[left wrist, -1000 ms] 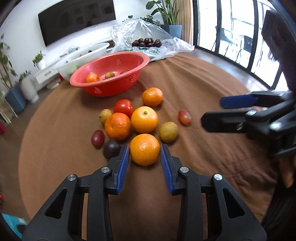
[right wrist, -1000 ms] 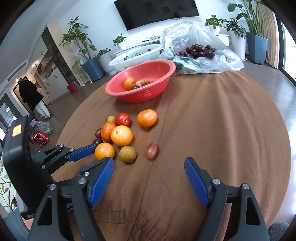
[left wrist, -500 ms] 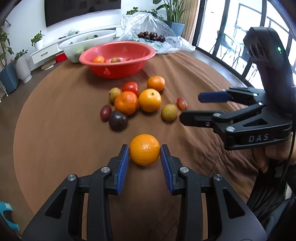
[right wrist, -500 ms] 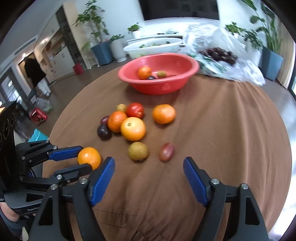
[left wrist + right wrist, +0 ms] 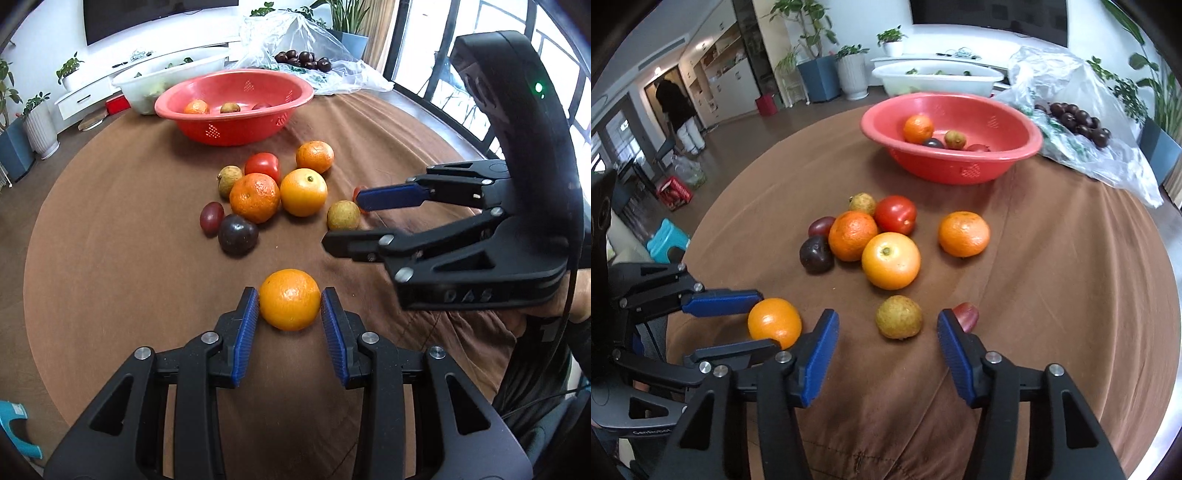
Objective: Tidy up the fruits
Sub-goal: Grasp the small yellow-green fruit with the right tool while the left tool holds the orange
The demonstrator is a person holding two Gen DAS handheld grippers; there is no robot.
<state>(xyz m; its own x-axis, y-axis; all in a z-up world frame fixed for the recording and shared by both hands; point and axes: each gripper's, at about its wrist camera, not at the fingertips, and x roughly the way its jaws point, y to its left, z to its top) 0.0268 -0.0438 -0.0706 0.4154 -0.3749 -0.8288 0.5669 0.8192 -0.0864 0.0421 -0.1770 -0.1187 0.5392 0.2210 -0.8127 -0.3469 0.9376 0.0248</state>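
Note:
My left gripper is shut on an orange and holds it above the brown tablecloth, near the front edge. The same orange and left gripper show in the right wrist view. My right gripper is open, its jaws on either side of a yellow-green fruit, with a small red fruit by the right jaw. A cluster of oranges, a tomato and dark plums lies mid-table. A red basket at the back holds several fruits.
A white tub stands behind the red basket. A clear plastic bag with dark plums lies at the back right. The round table's edge curves close on both sides. A blue stool stands on the floor at left.
My left gripper has pulled back from the fruit cluster with the orange in it. My right gripper has moved in towards the yellow-green fruit, still open.

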